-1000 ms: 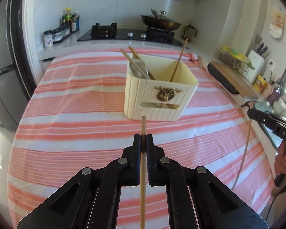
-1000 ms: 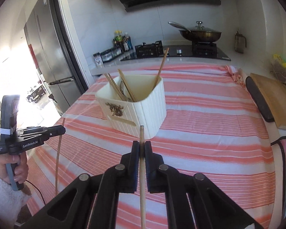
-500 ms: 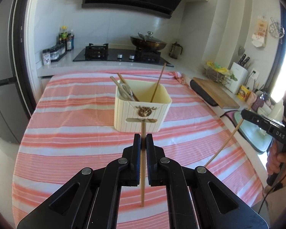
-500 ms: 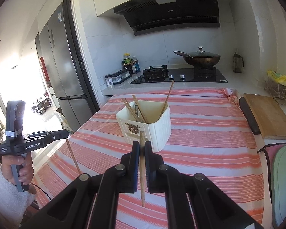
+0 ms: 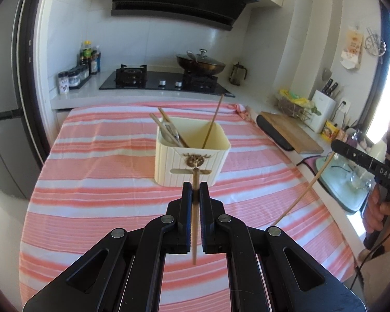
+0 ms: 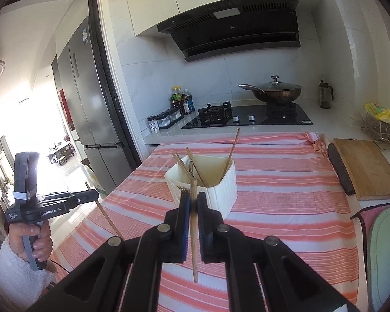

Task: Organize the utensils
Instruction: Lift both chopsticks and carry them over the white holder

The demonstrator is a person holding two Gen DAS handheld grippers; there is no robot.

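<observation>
Gripping one wooden chopstick apiece, both grippers hang above a desk (image 5: 96,171) draped in a pink-and-white striped cloth. At lower centre of the left wrist view, the left gripper (image 5: 195,193) has its fingers closed narrow on a chopstick (image 5: 194,223) standing nearly upright between them. The right gripper (image 6: 193,202), lower centre of its own view, pinches a second chopstick (image 6: 194,234) the same way. Mid-frame in both views a cream ribbed utensil holder (image 5: 192,161) stands on the cloth, with several chopsticks and a metal utensil leaning inside. Behind it, in the upper part of the frame, are a gas hob (image 5: 166,80), a lidded wok (image 5: 200,63) and a range hood (image 5: 179,0); a wooden cutting board (image 5: 290,132) lies at right.
</observation>
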